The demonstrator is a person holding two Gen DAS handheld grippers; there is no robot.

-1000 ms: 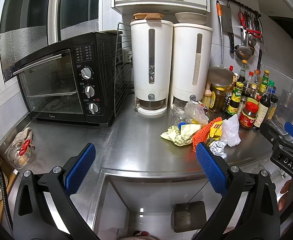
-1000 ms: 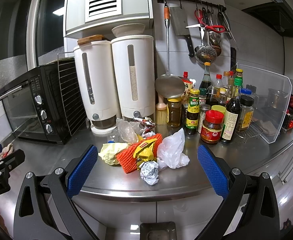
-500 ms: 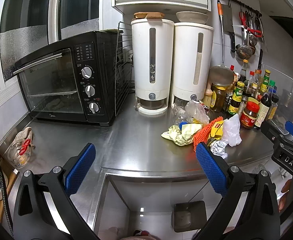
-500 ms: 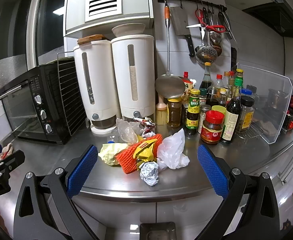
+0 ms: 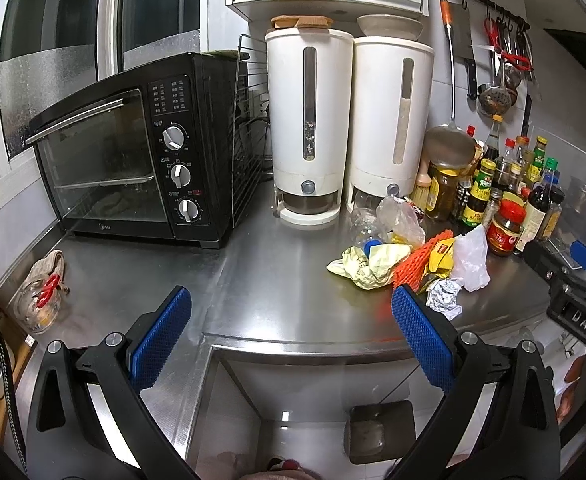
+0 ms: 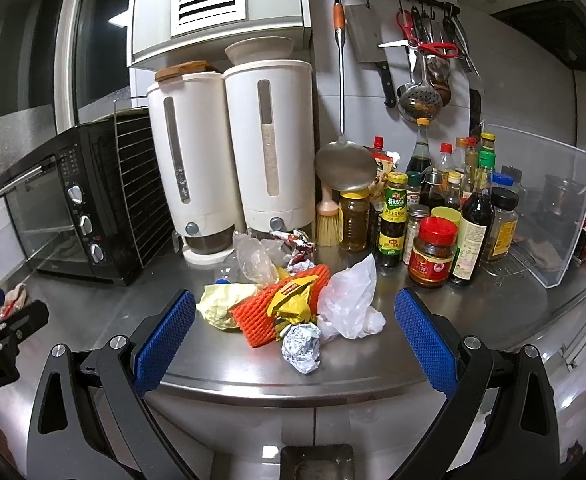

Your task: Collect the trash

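- Right wrist view: the trash pile [image 6: 293, 304] lies on the counter [image 6: 453, 320] near its front edge, centred ahead of the right gripper [image 6: 295, 344], whose fingers [image 6: 165, 344] stand wide apart and empty.
- Best first pick, I judge: the foil ball [image 6: 301, 347], nearest and compact.
- Left gripper [image 5: 289, 336], likewise spread, hovers off the pile's left side; keep clear of the sauce bottles [image 6: 433, 252].

Black oven [image 5: 133, 160], white dispensers [image 5: 309, 128], sauce bottles [image 6: 445, 216].
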